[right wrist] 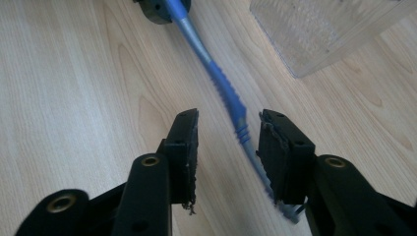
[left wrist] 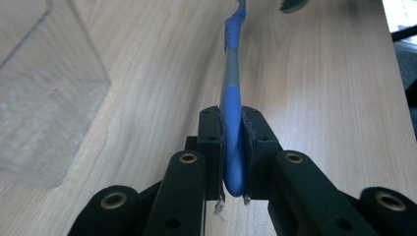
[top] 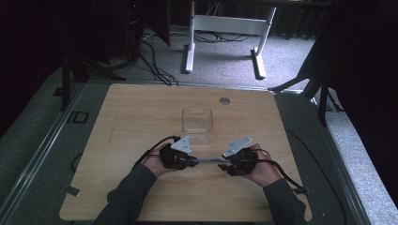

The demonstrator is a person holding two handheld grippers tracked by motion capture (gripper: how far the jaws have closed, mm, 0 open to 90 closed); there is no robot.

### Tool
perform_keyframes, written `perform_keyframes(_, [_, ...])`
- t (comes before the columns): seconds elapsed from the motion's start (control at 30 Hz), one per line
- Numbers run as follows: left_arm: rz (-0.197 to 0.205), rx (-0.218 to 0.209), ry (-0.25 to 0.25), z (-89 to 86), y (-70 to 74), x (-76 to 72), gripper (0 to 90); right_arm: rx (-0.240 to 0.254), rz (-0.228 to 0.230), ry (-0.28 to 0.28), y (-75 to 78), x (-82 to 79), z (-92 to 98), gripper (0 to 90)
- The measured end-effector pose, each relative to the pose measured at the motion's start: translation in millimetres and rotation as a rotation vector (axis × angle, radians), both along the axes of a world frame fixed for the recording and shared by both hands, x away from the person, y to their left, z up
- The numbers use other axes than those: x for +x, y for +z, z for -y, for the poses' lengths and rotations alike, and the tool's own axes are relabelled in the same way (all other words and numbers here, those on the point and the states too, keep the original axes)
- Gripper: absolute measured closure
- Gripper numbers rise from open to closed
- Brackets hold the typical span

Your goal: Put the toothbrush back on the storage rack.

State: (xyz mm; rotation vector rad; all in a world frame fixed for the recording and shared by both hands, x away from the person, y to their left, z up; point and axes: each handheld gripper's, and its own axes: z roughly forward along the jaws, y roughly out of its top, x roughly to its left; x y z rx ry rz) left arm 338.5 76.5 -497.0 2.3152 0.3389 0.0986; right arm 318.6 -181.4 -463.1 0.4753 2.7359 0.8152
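Toothbrush [top: 206, 161] count: one, blue and grey, stretched level above the wooden table [top: 141, 108] between the two hand-held grippers. The left gripper [top: 190, 161] clamps its two jaws tight on the thick blue end of the handle; in the left gripper view the pads [left wrist: 218, 147] press against both sides of the toothbrush [left wrist: 232, 128], and the rest of the handle runs away toward the top of the picture, where the ribbed blue section shows. The right gripper [top: 225, 164] has its jaws parted to a middling width. In the right gripper view the toothbrush [right wrist: 223, 88] passes through that gap, lying closer to the jaw on the right of the picture; its lower end is blurred, so whether it brushes that pad cannot be told, and the other pad stands clearly apart from it. The gripper [right wrist: 228, 147] therefore does not pinch it.

One clear plastic box [top: 197, 125], open at the top, stands on the table just beyond the two grippers, nearer the left one. One round grey disc [top: 225, 100] sits in the tabletop near its far edge. Two forearms in dark sleeves [top: 131, 192] come in from the bottom of the high view, each hand wrapped around its gripper. Each gripper carries one grey three-cornered plate on top, two in all. Behind the table stands one white desk frame [top: 225, 28] on grey carpet.
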Motion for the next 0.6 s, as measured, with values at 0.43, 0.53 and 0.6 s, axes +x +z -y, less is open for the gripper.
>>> perform_keyframes(0.43, [0.028, -0.050, 0.062, -7.8, 6.4, -1.5, 81.2, 0.025, 0.001, -0.051, -2.3, -0.5, -2.9, 59.1])
perform_keyframes(0.53, [0.032, -0.062, 0.071, -8.1, 7.2, -2.1, 81.2, 0.034, 0.003, -0.060, -3.5, -0.7, -3.2, 58.9])
perform_keyframes(0.6, [0.032, -0.070, 0.074, -8.3, 7.4, -2.6, 81.3, 0.042, 0.001, -0.075, -4.8, -0.4, -2.3, 58.4])
